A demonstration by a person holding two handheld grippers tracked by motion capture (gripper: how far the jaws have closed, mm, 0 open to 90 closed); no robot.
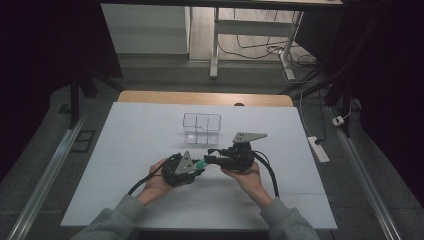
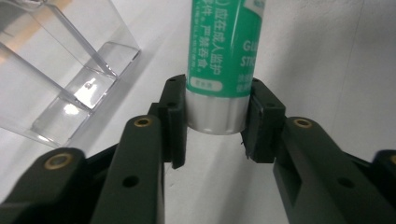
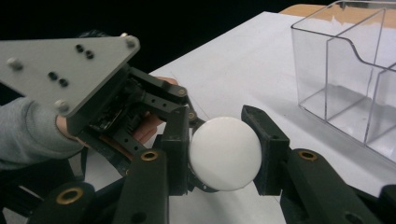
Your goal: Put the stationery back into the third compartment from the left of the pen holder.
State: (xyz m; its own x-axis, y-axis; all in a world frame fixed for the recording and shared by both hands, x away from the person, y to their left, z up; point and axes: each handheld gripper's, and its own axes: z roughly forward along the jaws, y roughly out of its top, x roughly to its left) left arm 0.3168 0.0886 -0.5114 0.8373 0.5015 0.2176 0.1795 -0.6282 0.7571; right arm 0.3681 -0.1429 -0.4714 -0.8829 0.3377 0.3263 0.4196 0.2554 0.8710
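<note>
Green glue stick (image 2: 219, 51), centre frame above the counter (image 1: 150, 145): left gripper (image 2: 215, 122) fingers clench its white base; right gripper (image 3: 223, 154) fingers bracket its white cap (image 3: 225, 153), contact unclear. Clear organiser (image 1: 201, 128) behind.

- The glue stick (image 2: 223, 56) has a green label with white print and a white ribbed base.
- Its white round cap (image 3: 225, 153) faces the right claw's camera.
- It is held level above the tabletop (image 1: 150, 135), between both claws.
</note>
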